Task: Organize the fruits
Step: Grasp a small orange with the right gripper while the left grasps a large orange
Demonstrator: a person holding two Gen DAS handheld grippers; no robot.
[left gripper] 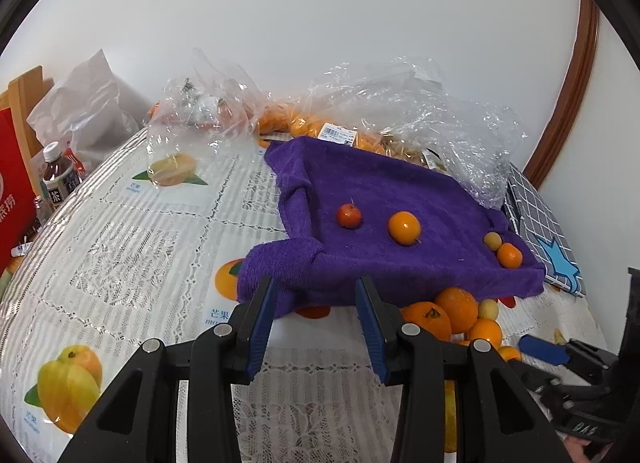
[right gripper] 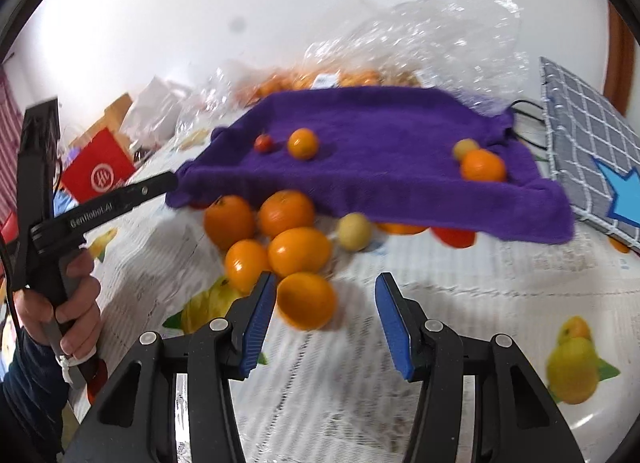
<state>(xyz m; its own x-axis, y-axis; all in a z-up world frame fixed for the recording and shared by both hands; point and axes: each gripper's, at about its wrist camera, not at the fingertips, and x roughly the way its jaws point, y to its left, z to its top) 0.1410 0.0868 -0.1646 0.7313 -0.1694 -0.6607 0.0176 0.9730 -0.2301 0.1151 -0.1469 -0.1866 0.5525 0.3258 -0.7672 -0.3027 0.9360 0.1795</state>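
Fuzzy purple towel [left gripper: 384, 199] carries four small round fruits; glossy oranges [right gripper: 298, 251] cluster at its near edge on the lace tablecloth [left gripper: 132, 247]. Crinkled plastic bags [left gripper: 420, 103] behind. Left gripper [left gripper: 316, 315] and right gripper [right gripper: 326, 317] gape, empty.

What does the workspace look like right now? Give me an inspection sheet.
Surface: table under a lace cloth with fruit prints.
Job's things: purple towel carrying four small fruits; loose oranges piled at its near edge.
Clutter: clear plastic bags, bottles, red box, checked cloth.
Grippers: left gripper open, empty, at the towel's edge; right gripper open, one orange between its fingers.
Cables: dark cord behind the towel.
Surroundings: white wall, wooden frame.
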